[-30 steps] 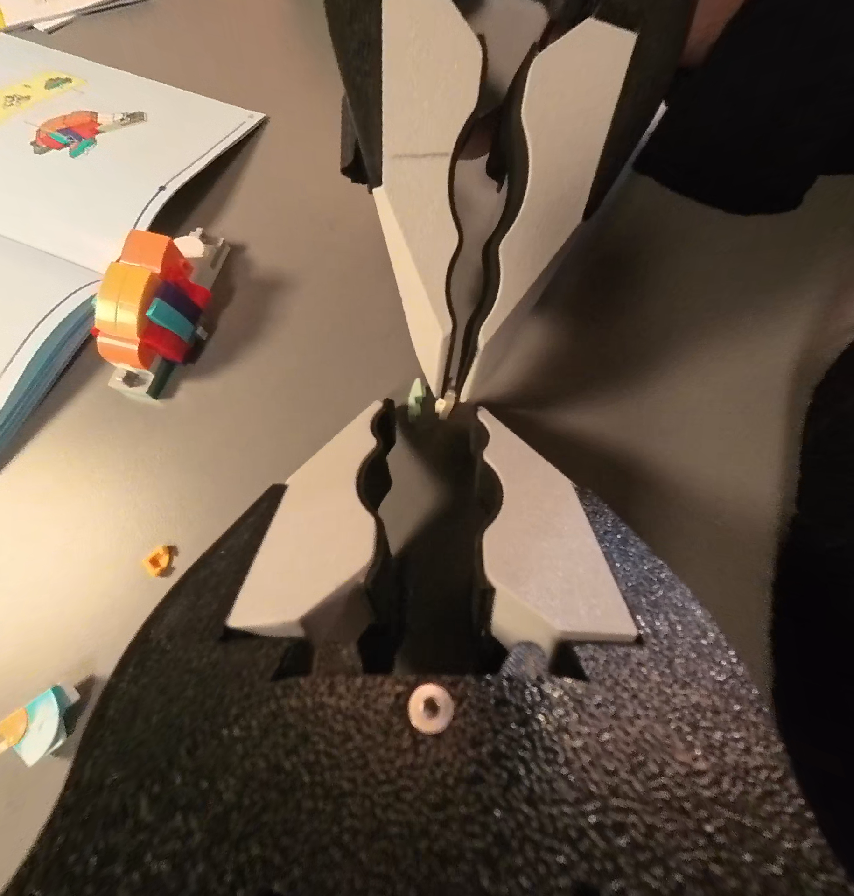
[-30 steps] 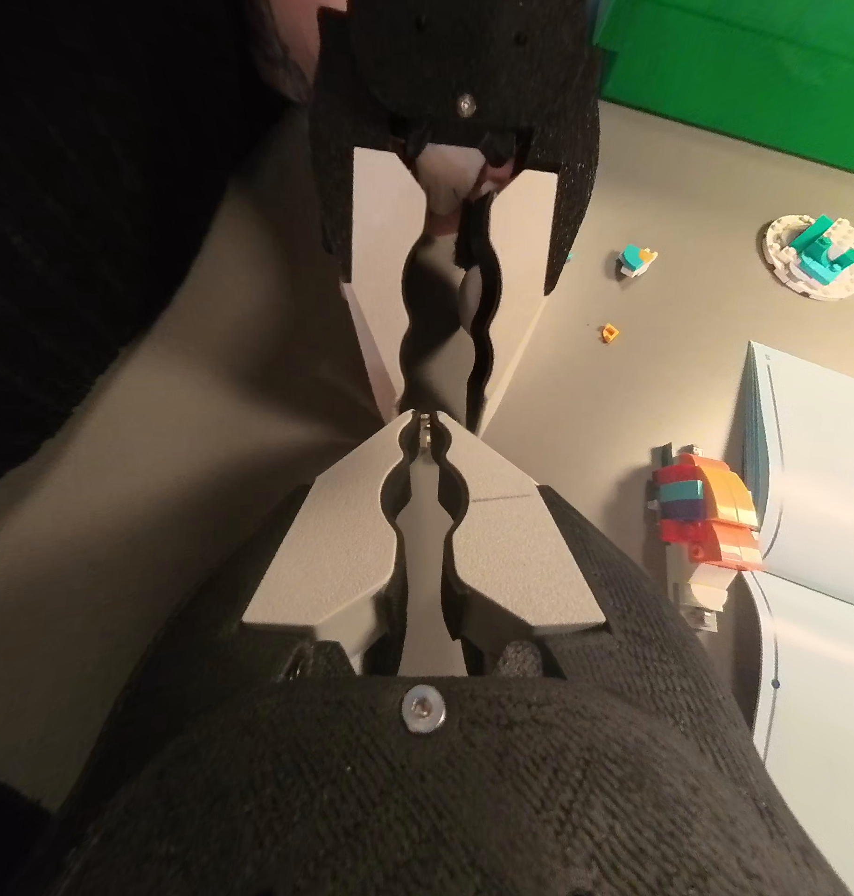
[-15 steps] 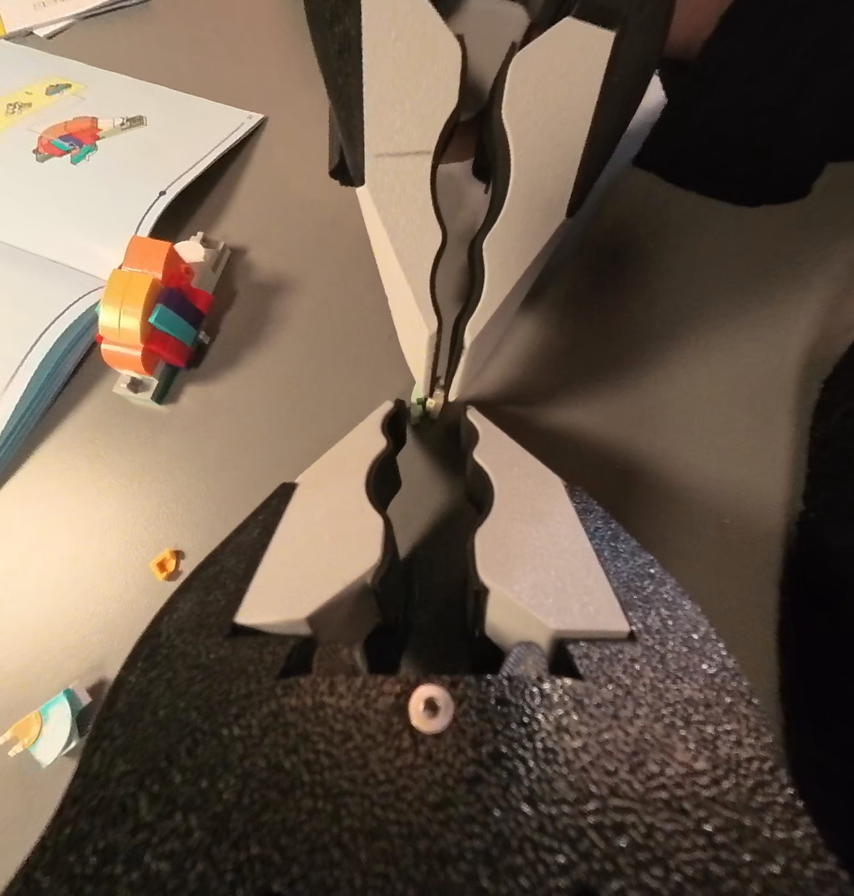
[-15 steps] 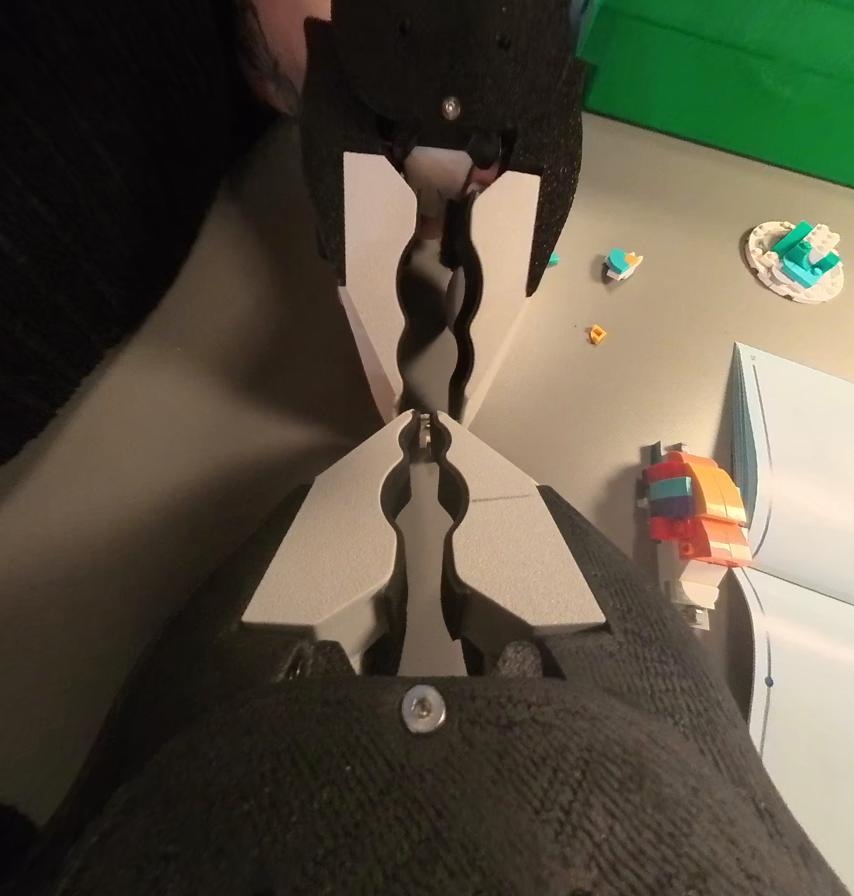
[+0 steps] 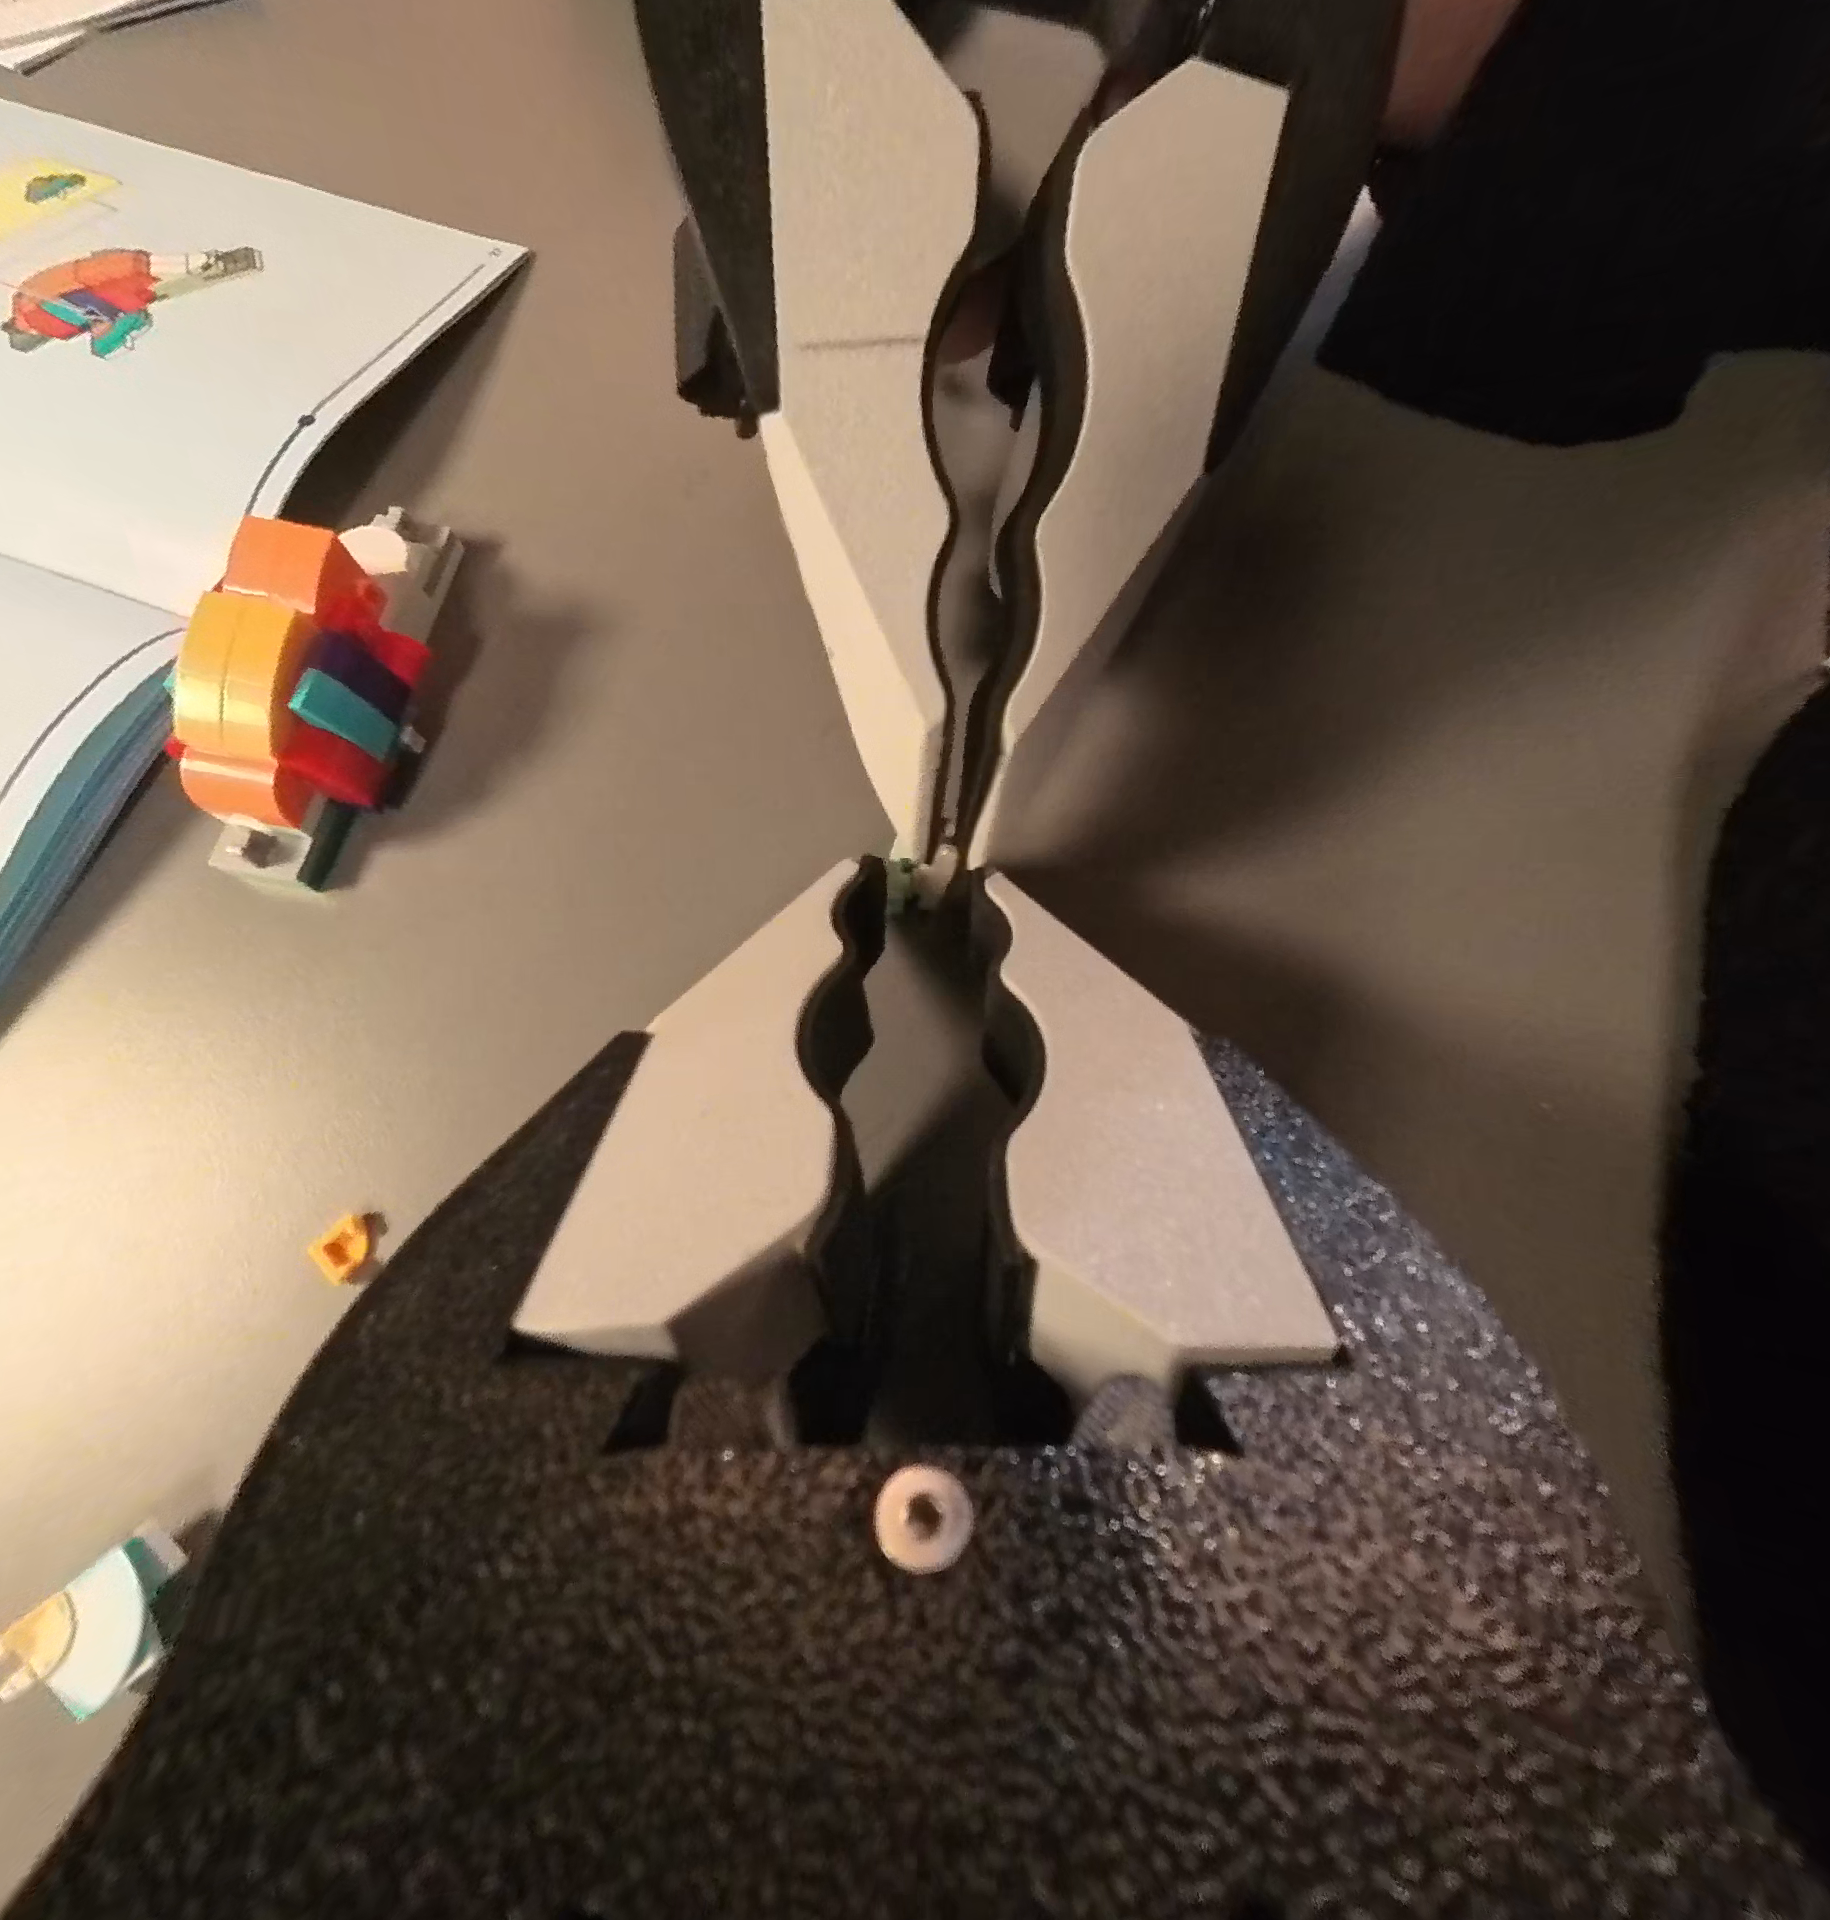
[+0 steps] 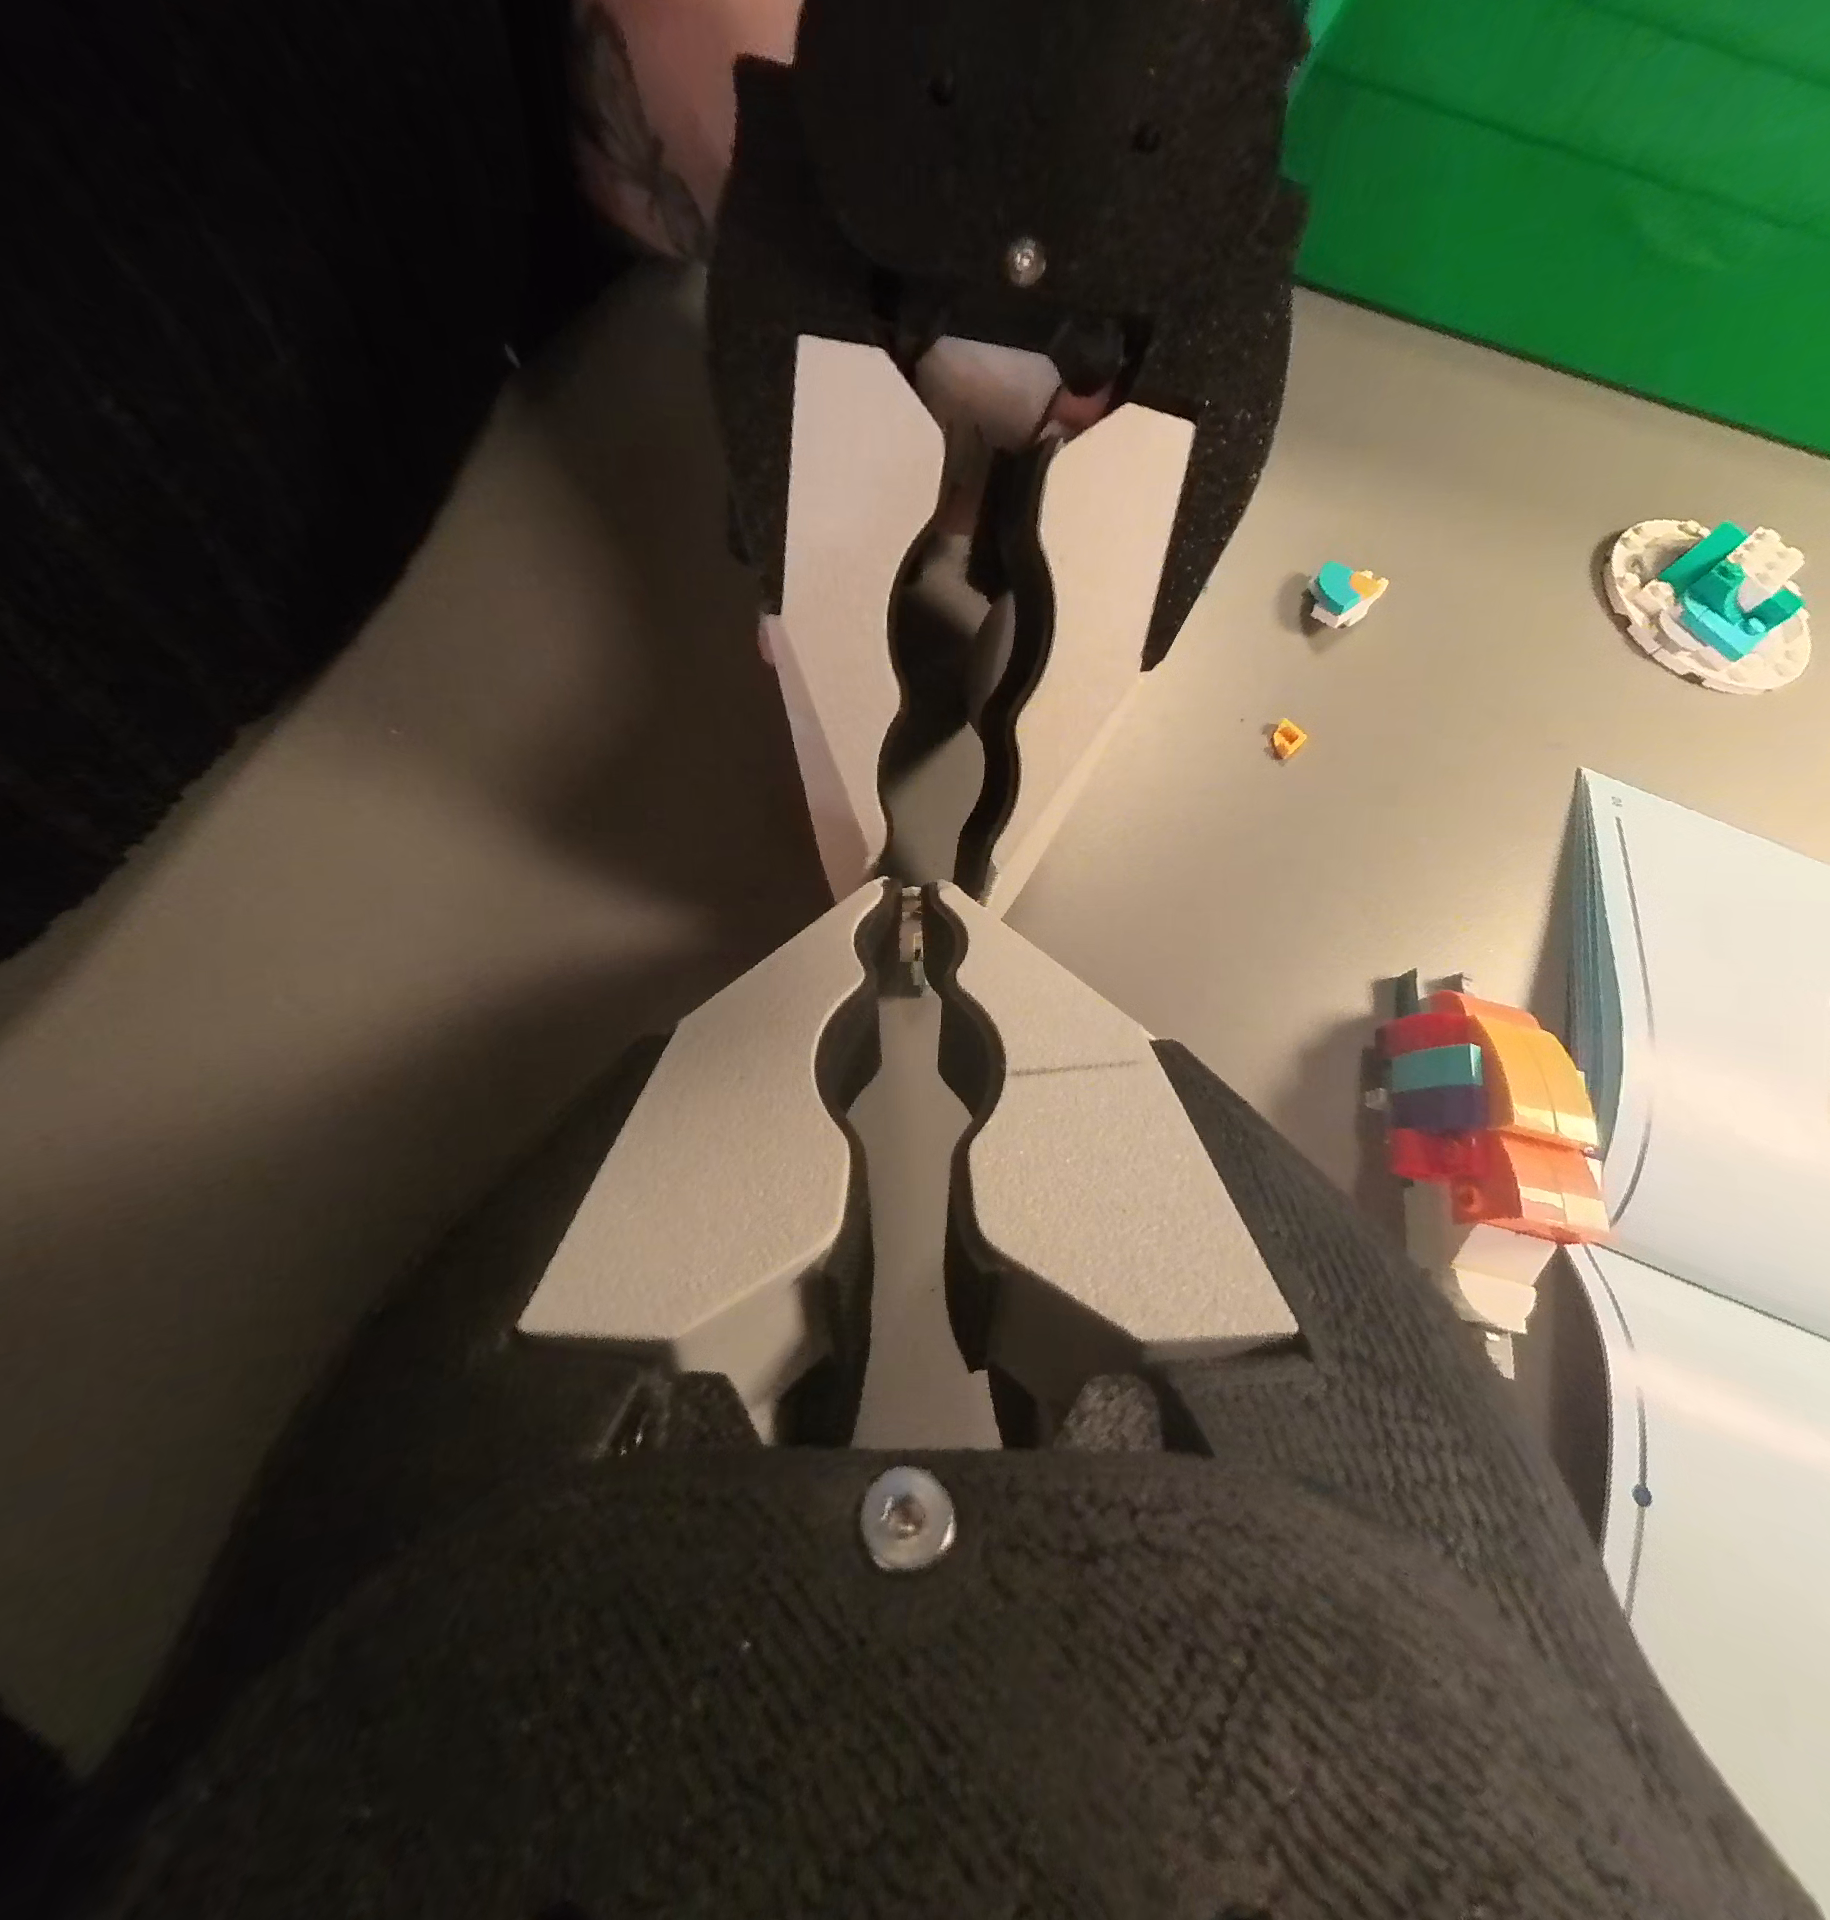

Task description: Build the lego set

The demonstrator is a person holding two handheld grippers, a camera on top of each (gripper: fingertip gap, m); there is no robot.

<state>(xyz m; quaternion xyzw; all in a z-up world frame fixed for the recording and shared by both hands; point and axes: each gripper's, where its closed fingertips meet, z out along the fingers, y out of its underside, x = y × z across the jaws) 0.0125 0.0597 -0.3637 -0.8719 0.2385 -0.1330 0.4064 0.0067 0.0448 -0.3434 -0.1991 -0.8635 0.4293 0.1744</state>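
Note:
My two grippers meet tip to tip above the grey table (image 5: 599, 935). My right gripper (image 6: 909, 896) is shut on a small white piece (image 6: 909, 940). In the left wrist view it comes down from the top (image 5: 955, 831) with the white piece (image 5: 937, 860) at its tips. A small green piece (image 5: 900, 878) sits against that white piece. My left gripper (image 5: 926, 883) has its jaws narrowly apart around both pieces. I cannot tell whether its pads press on them. The left gripper also shows in the right wrist view (image 6: 937, 881).
An orange, red and teal model (image 5: 298, 707) lies beside the open instruction booklet (image 5: 111, 343). A tiny orange piece (image 5: 345, 1244) and a teal and white sub-assembly (image 5: 90, 1652) lie nearer. A white round plate with teal bricks (image 6: 1711, 608) sits farther off. A dark sleeve (image 5: 1804, 1143) is at the right. My two grippers' fingertips are within a few centimetres of each other.
My left gripper's jaws have narrowed steadily around the green and white pieces. The right gripper has stayed shut on the white piece, tips still touching.

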